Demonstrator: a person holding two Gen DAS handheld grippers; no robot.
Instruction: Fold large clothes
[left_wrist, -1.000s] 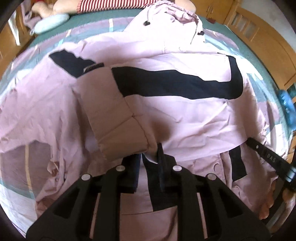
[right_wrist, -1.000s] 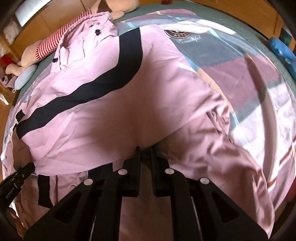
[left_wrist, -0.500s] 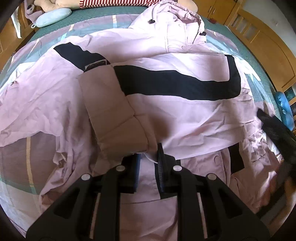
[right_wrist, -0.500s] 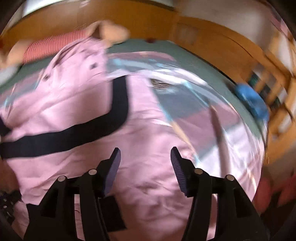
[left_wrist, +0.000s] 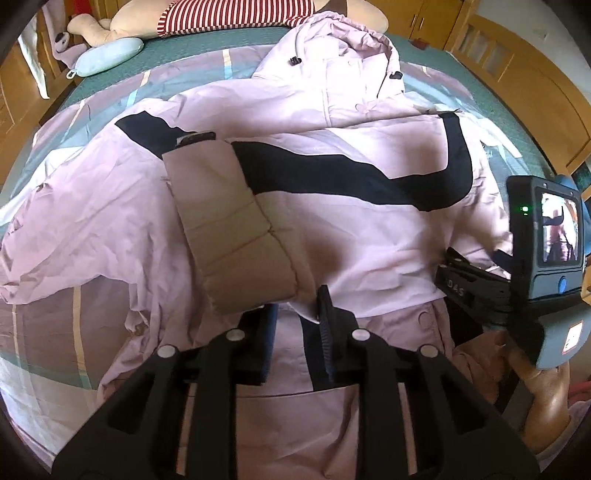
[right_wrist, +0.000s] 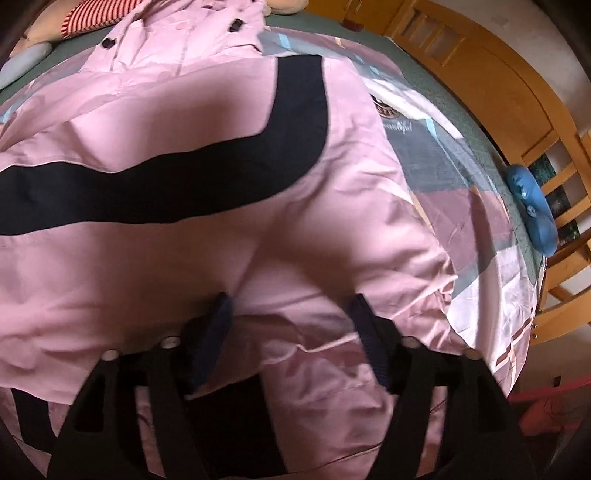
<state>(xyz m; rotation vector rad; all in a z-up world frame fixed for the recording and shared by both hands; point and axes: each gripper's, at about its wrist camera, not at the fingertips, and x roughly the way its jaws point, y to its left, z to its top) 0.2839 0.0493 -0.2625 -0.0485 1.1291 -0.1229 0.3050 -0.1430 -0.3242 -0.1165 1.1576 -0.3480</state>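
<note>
- Left gripper (left_wrist: 295, 310): jaws narrow and opening; the jacket's (left_wrist: 369, 243) folded edge lies between the pads, and the cuff (left_wrist: 236, 240) of the folded-in sleeve sits just at the left pad. Whether the pads press the cloth cannot be told for certain; a grip looks likely.
- Right gripper (right_wrist: 291, 328): jaws wide and opening, poised low over pink fabric, nothing pinched between them. Picture slightly blurred.
- Jacket: pink with a black band (left_wrist: 351, 177), spread across the bed (left_wrist: 177, 62), hood (left_wrist: 332, 59) toward the far end.
- Right gripper's body with its lit screen shows at the right edge of the left view, a hand (left_wrist: 543, 384) below it.
- Stuffed toy (left_wrist: 229, 14) and blue pillow (left_wrist: 110, 59) lie at the bed's far end.
</note>
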